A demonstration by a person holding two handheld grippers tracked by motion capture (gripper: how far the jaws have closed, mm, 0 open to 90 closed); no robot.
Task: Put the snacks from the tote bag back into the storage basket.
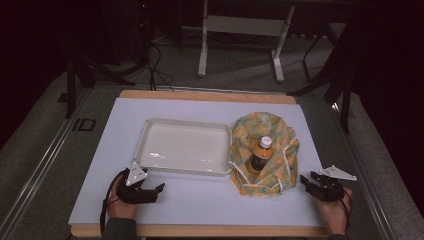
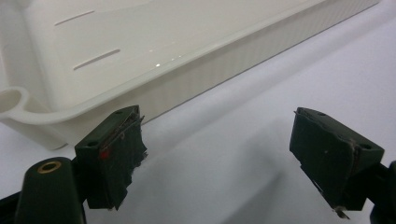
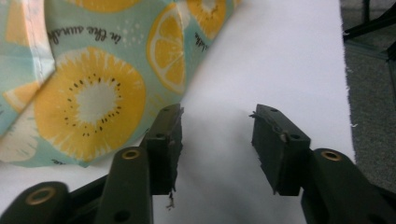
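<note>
Looks like nothing's started. Tray (image 1: 185, 147) sits empty; the fruit-print bag (image 1: 265, 152) lies touching its right end, bottle (image 1: 260, 154) poking out of it. Left gripper (image 1: 150, 190) below the tray and right gripper (image 1: 311, 182) right of the bag both have jaws apart, holding nothing.

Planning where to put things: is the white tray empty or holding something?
Empty. The tray shows only its bare glossy floor in the high view; the bottle sits in the cloth bag beside it.

Cloth (image 1: 265, 150) hides the bottle's (image 1: 261, 154) lower body; label unreadable
</note>
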